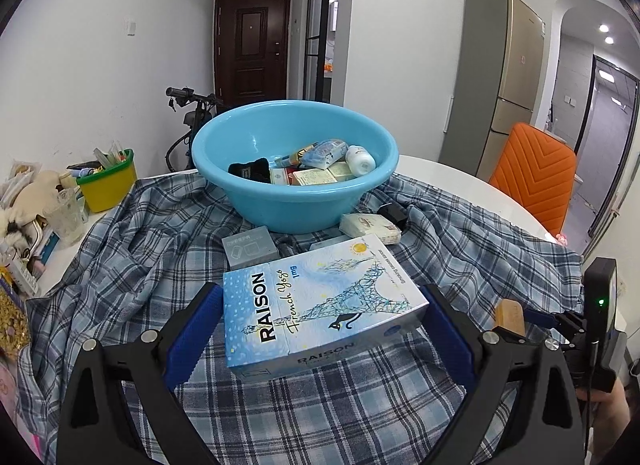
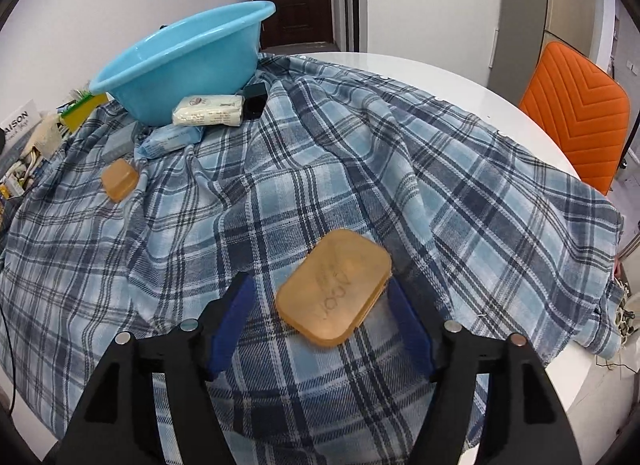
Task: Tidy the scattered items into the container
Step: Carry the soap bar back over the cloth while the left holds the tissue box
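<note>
right gripper (image 2: 318, 307): jaws apart, straddling amber soap bar (image 2: 334, 285); bar looks tilted, one edge lifted off the plaid cloth (image 2: 460, 185); right pad may touch its corner, left pad clear, so not gripped.
soap axis: long side runs diagonally across the jaw gap, near-left to far-right; a wrist roll would likely square it.
left gripper (image 1: 326, 329): jaws wide, blue cigarette carton (image 1: 320, 305) between them; pads at its sides, contact hard to tell through the fisheye.
carton axis: long side runs across the gap.
second soap (image 2: 119, 179): far left on the cloth, nearer the left hand.
blue basin (image 1: 296, 161): straight ahead of the left gripper, up-left of the right one, already part filled.
</note>
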Demonstrator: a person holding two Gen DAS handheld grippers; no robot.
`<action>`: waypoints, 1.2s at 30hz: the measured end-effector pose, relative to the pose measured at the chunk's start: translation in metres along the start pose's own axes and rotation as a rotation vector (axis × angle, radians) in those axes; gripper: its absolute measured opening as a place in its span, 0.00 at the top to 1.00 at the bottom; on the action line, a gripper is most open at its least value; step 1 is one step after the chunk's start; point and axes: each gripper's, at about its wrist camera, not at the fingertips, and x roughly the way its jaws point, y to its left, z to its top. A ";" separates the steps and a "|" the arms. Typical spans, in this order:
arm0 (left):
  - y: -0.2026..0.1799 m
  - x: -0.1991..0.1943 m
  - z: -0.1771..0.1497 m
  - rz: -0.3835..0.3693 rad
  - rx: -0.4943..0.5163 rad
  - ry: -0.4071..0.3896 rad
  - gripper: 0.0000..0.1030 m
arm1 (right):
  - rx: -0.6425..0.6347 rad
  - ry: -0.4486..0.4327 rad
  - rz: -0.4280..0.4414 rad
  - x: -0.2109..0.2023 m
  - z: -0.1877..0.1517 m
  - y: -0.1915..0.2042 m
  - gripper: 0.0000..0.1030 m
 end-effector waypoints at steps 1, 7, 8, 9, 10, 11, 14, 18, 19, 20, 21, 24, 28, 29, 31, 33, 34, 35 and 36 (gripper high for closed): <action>0.001 0.000 0.000 0.001 0.000 0.002 0.05 | 0.004 0.002 0.001 0.001 0.000 0.000 0.34; 0.002 -0.001 -0.001 0.000 0.004 0.003 0.05 | 0.008 -0.005 0.006 -0.001 -0.002 -0.001 0.50; 0.003 -0.001 -0.001 -0.002 0.001 0.003 0.05 | 0.008 -0.005 0.014 -0.002 -0.002 0.000 0.49; 0.003 -0.001 -0.001 -0.003 -0.001 0.004 0.05 | 0.010 -0.009 0.018 -0.003 -0.002 0.000 0.49; 0.003 -0.001 -0.001 -0.003 -0.003 0.004 0.05 | 0.007 -0.013 0.019 -0.004 -0.002 0.001 0.49; 0.003 -0.001 -0.002 -0.004 -0.003 0.004 0.05 | 0.003 -0.015 0.022 -0.005 -0.002 0.002 0.49; 0.003 -0.001 -0.002 -0.005 -0.001 0.003 0.05 | 0.002 -0.026 0.047 -0.009 -0.001 0.003 0.49; 0.002 -0.001 -0.002 -0.003 -0.003 0.003 0.05 | -0.012 -0.035 0.059 -0.012 0.002 0.011 0.49; 0.003 -0.001 -0.002 -0.001 -0.004 0.003 0.05 | -0.015 -0.039 0.066 -0.013 0.003 0.013 0.49; 0.003 -0.001 -0.002 0.002 -0.006 0.002 0.05 | -0.019 -0.044 0.072 -0.015 0.005 0.015 0.49; 0.004 -0.001 -0.002 0.004 -0.009 0.000 0.05 | -0.025 -0.054 0.077 -0.017 0.007 0.019 0.49; 0.007 -0.005 0.000 0.026 -0.030 -0.024 0.05 | -0.049 -0.111 0.092 -0.030 0.019 0.033 0.49; 0.008 -0.017 0.010 0.088 -0.036 -0.102 0.05 | -0.078 -0.231 0.123 -0.059 0.042 0.053 0.49; 0.009 -0.020 0.013 0.091 -0.039 -0.118 0.05 | -0.086 -0.262 0.131 -0.067 0.048 0.059 0.49; 0.011 -0.028 0.020 0.094 -0.045 -0.149 0.05 | -0.113 -0.331 0.146 -0.087 0.060 0.072 0.49; 0.012 -0.037 0.026 0.107 -0.041 -0.182 0.05 | -0.142 -0.395 0.158 -0.104 0.069 0.085 0.49; 0.013 -0.042 0.028 0.117 -0.037 -0.198 0.05 | -0.157 -0.427 0.164 -0.113 0.073 0.092 0.49; 0.013 -0.046 0.030 0.127 -0.034 -0.211 0.05 | -0.170 -0.451 0.168 -0.120 0.076 0.097 0.49; 0.014 -0.050 0.031 0.137 -0.033 -0.223 0.05 | -0.184 -0.475 0.173 -0.127 0.078 0.103 0.49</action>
